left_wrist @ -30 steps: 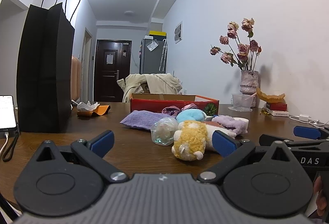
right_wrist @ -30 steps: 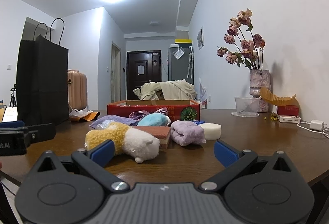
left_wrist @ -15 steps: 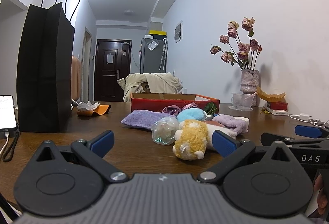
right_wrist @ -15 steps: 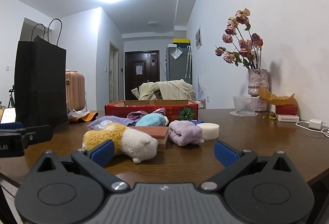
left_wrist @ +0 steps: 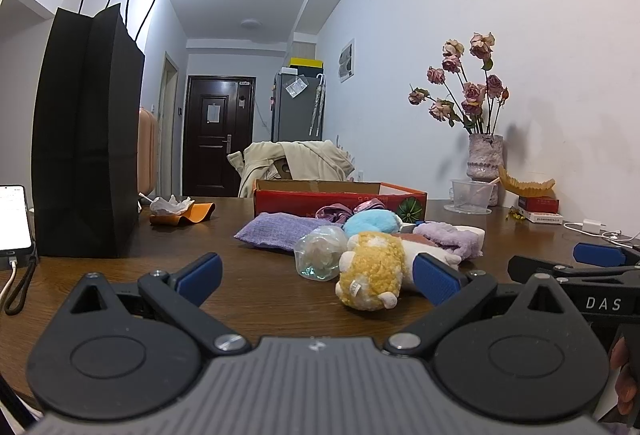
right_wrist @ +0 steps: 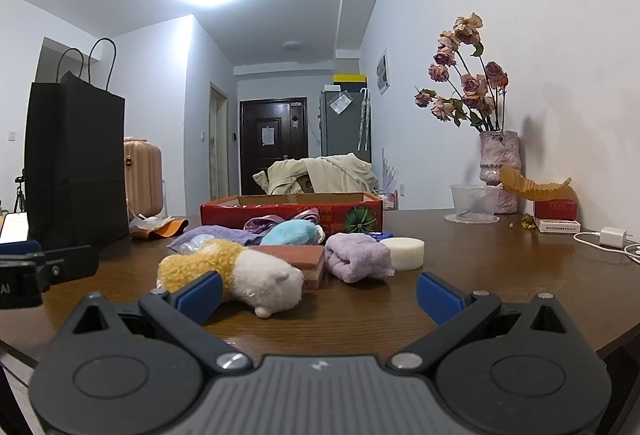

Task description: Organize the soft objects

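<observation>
Little has changed: both the left gripper and right gripper stay spread apart and empty, edging slightly closer to the yellow-and-white plush toy lying mid-table before the red cardboard box; sorting hasn't begun

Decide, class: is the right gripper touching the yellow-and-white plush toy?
Cannot tell. In the right wrist view, the right gripper is open, and its left fingertip overlaps the plush toy, hiding any contact or gap.

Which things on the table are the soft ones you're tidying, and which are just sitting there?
For the job: yellow-and-white plush toy, folded lilac towel, blue fluffy ball, purple knitted cloth, red cardboard box.

Just lying about: black paper bag, vase of dried roses, white charger.
</observation>
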A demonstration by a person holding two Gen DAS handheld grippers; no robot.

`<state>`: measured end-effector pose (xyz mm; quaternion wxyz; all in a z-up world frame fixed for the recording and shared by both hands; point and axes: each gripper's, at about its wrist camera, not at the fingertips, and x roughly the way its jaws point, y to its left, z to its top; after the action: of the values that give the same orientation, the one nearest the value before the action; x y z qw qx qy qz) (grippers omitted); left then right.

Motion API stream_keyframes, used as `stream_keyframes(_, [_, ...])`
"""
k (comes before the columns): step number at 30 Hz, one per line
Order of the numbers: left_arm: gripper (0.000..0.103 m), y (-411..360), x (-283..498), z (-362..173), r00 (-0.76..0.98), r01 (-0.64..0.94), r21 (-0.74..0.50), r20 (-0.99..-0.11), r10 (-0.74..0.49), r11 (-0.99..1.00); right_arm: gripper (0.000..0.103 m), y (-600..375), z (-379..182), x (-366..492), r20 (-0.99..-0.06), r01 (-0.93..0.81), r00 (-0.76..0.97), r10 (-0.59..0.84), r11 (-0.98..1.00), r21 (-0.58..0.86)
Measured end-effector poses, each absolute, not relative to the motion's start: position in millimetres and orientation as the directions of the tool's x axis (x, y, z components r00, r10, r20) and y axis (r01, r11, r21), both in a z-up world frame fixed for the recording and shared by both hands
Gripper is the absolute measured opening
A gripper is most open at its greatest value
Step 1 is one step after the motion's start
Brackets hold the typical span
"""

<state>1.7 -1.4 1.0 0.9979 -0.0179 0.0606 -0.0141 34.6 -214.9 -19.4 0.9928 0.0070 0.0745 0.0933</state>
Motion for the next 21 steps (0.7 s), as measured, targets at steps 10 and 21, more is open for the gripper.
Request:
stream_keyframes(10, [0.103, -0.9, 2.1, 0.7, 0.992, 0.027, -0.036, -0.121, -0.031, 0.999, 0.103, -213.9, -20.2, 34.4, -0.149, -0.193, 0.969, 0.195, 0.981, 0.027])
stream_keyframes(21, [0.103, -1.1, 2.2, 0.1, 0.992, 0.027, -0.036, -0.123, -0.032, 0.999, 0.103, -213.6, -21.4, 35.2, -0.157, -0.194, 0.968, 0.197, 0.980, 0.030])
